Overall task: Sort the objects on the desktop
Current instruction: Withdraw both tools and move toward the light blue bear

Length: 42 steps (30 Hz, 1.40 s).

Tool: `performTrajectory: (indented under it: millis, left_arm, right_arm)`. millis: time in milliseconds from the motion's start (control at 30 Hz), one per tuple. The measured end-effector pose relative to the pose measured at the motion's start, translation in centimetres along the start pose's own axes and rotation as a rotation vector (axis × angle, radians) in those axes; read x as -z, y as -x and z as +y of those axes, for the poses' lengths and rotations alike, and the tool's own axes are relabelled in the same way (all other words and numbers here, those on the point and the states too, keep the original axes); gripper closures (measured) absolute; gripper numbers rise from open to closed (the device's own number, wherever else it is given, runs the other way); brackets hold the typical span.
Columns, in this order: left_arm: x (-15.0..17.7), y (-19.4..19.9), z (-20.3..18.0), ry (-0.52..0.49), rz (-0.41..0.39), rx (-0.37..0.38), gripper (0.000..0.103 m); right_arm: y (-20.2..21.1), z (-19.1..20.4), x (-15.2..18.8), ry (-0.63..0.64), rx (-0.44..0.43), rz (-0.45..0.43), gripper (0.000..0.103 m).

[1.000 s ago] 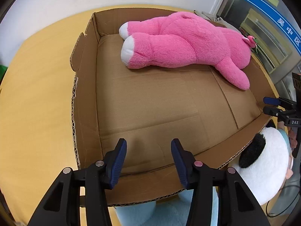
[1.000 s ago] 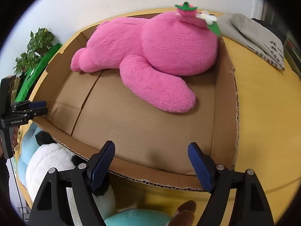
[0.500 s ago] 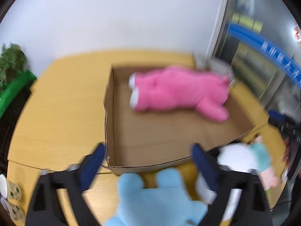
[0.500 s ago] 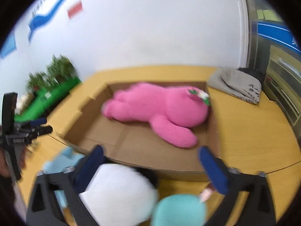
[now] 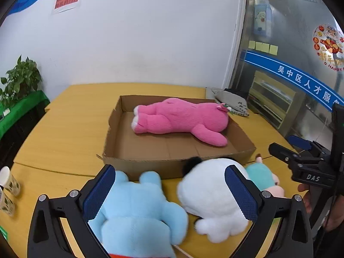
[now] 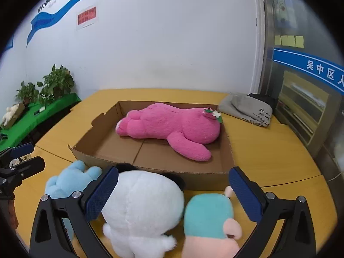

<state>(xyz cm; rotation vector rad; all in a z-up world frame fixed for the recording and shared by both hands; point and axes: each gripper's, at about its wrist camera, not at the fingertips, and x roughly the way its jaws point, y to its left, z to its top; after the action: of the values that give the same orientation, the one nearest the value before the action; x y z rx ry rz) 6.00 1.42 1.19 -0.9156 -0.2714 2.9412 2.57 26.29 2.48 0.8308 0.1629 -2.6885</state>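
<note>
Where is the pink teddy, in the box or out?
In. The pink teddy lies on its side inside the box, against the far wall.

- This looks like an office.
- A long blue sign with white writing [image 5: 305, 83] runs across the glass wall on the right.
- Small yellow sticky notes [image 6: 289, 40] sit above it.
- Green potted plants [image 6: 49, 86] stand far left.

The yellow table [image 6: 268, 154] is carrying a cardboard tray [image 6: 163, 167]; a blue plush [image 5: 137, 210], a white plush [image 6: 139, 206], a teal plush [image 6: 206, 215], a grey bag [image 6: 247, 109] and paper cups [image 5: 8, 189] are lying beside it.
</note>
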Motion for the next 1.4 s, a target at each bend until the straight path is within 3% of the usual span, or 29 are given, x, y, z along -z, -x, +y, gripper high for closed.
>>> performTrajectory:
  millis: [133,333,633,1400]
  left_arm:
    - [0.6,-0.3,-1.1,0.013,0.018,0.046,0.0]
    - [0.8,-0.3,-1.5,0.011,0.014,0.016,0.0]
    - [1.4,-1.3,-0.3,0.029,0.07,0.083,0.0]
    - [2.9,-1.6,2.6,0.08,0.108,0.145,0.0]
  right_arm:
    - [0.6,-0.1,0.5,0.0,0.002,0.003,0.0]
    - [0.8,-0.2,1.1,0.002,0.01,0.003,0.0]
    - [0.4,0.4,1.5,0.011,0.016,0.017,0.0]
    - [0.2,2.2,1.4,-0.02,-0.016,0.02,0.0]
